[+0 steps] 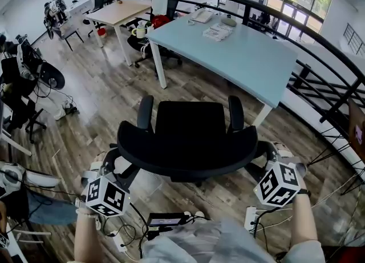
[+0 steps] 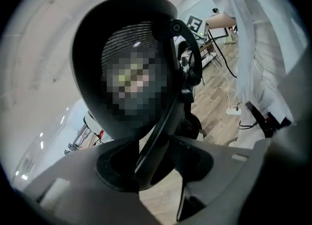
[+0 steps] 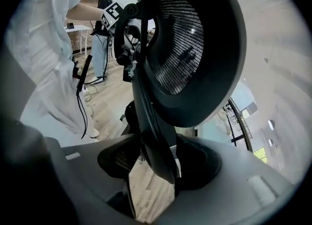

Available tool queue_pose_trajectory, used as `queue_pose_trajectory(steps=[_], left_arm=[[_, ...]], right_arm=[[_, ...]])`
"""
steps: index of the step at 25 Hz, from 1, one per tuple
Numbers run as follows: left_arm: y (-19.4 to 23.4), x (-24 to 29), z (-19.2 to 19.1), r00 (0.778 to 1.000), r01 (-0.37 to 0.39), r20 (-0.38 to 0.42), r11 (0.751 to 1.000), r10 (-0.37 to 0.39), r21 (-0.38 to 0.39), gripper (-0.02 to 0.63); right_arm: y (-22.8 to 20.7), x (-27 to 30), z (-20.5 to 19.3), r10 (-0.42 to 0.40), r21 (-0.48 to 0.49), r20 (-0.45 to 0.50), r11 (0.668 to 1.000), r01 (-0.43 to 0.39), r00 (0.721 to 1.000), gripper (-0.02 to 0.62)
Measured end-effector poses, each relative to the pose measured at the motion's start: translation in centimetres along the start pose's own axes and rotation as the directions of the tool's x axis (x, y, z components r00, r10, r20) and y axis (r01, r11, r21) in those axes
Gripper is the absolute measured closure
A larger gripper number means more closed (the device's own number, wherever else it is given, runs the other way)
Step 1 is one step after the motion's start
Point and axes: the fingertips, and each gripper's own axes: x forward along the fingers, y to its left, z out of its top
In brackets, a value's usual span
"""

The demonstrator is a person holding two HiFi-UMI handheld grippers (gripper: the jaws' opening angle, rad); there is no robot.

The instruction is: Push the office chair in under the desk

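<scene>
1. Office chair: black, stood on the wooden floor at picture centre in the head view, seat turned toward 12 o'clock, backrest at 6 o'clock nearest the person. It is not yet under the desk.
2. Desk: pale blue top, found at 1 o'clock from the chair, near its seat front; papers are laid on its far part.
3. Left gripper: set at 8 o'clock of the chair; the backrest's left rim is clamped between its jaws.
4. Right gripper: set at 4 o'clock; the backrest's right rim is clamped likewise.
</scene>
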Motion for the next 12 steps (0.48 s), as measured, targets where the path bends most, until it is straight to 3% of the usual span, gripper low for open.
queue_pose_trajectory(steps=[12], left_arm=[[-0.2, 1.0, -0.5, 0.997, 0.074, -0.036, 0.995, -0.072, 0.07, 0.434]], right_arm=[[0.4, 2.9, -0.4, 0.073, -0.071, -0.059, 0.994, -0.077, 0.996, 0.371]])
